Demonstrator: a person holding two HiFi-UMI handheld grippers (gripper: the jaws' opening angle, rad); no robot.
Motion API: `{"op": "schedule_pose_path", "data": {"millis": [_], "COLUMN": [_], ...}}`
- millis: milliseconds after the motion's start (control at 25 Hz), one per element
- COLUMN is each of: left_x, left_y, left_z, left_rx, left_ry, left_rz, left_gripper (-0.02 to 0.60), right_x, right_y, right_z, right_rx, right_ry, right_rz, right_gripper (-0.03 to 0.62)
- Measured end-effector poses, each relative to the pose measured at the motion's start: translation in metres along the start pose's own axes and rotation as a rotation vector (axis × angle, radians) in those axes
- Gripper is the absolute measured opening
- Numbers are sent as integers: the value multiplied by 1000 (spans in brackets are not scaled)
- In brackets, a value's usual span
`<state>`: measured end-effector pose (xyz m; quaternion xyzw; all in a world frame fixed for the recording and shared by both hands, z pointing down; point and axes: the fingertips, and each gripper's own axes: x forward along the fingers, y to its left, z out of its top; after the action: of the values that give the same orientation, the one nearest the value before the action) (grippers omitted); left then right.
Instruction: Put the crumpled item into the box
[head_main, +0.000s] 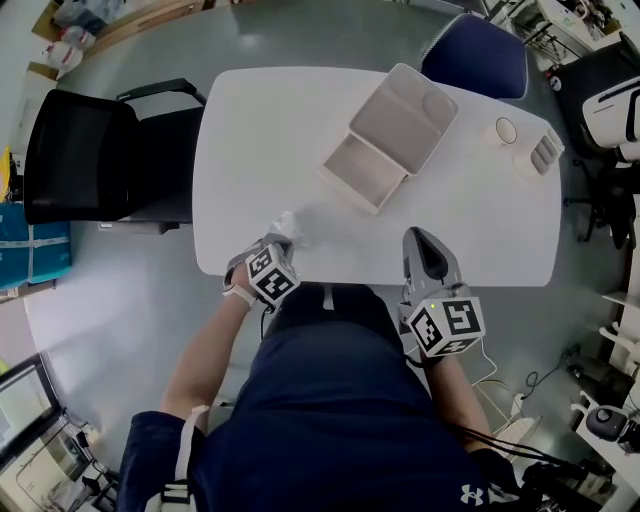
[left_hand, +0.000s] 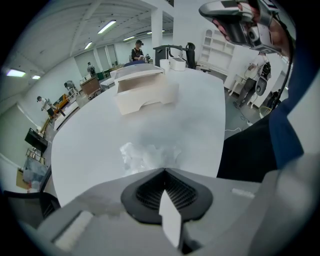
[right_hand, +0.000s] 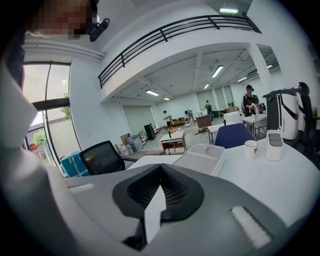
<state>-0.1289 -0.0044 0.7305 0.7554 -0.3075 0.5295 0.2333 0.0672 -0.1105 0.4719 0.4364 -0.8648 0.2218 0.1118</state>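
A small white crumpled item (head_main: 289, 226) (left_hand: 148, 154) lies near the front edge of the white table (head_main: 260, 130). My left gripper (head_main: 281, 241) (left_hand: 162, 171) has its jaws together at the near edge of the crumpled item, which touches the tips. The open white box (head_main: 362, 170) (left_hand: 145, 95) (right_hand: 200, 158) stands beyond it at mid-table, with its lid (head_main: 406, 112) folded back. My right gripper (head_main: 419, 237) (right_hand: 160, 168) hovers over the table's front right edge, jaws shut and empty, and it looks toward the box.
A white cup (head_main: 506, 130) (right_hand: 250, 148) and a white holder (head_main: 544, 150) (right_hand: 274, 144) stand at the table's far right. A black chair (head_main: 90, 155) is on the left, and a blue chair (head_main: 478, 52) stands behind the table. The person's torso is against the front edge.
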Motion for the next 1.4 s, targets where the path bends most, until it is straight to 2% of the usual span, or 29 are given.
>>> {"op": "schedule_pose_path", "data": {"millis": [120, 240, 440, 560, 680, 880, 1000, 1080, 1200, 1280, 1400], "left_x": [-8, -24, -73, -98, -111, -103, -90, -81, -72, -64, -47], "left_y": [5, 17, 43, 49, 42, 20, 26, 31, 29, 23, 16], "left_z": [0, 4, 49, 79, 108, 137, 151, 163, 178, 181, 185], "left_rx": [41, 95, 199, 280, 404, 672, 819, 883, 927, 925, 878], "left_ry": [-3, -24, -132, -182, -195, -133, -73, -71, -88, -80, -62], "left_rz": [3, 50, 158, 187, 156, 23, 34, 51, 58, 20, -60], "left_gripper": [2, 2, 2, 2, 2, 2, 2, 2, 2, 2, 2], "right_x": [1, 1, 0, -3, -9, -21, -30, -37, -47, -52, -59], "right_y": [2, 4, 1, -1, -5, -19, -30, -36, -46, -55, -67], "right_z": [3, 3, 7, 10, 13, 15, 14, 11, 6, 1, -5], "right_rx": [-5, -8, -7, -6, 1, 21, 41, 56, 80, 97, 121], "right_ry": [-9, -11, -17, -25, -41, -67, -78, -82, -85, -87, -86], "right_rz": [-5, -11, -30, -47, -73, -124, -159, -187, -228, -252, -280], "right_gripper": [2, 2, 2, 2, 2, 2, 2, 2, 2, 2, 2]}}
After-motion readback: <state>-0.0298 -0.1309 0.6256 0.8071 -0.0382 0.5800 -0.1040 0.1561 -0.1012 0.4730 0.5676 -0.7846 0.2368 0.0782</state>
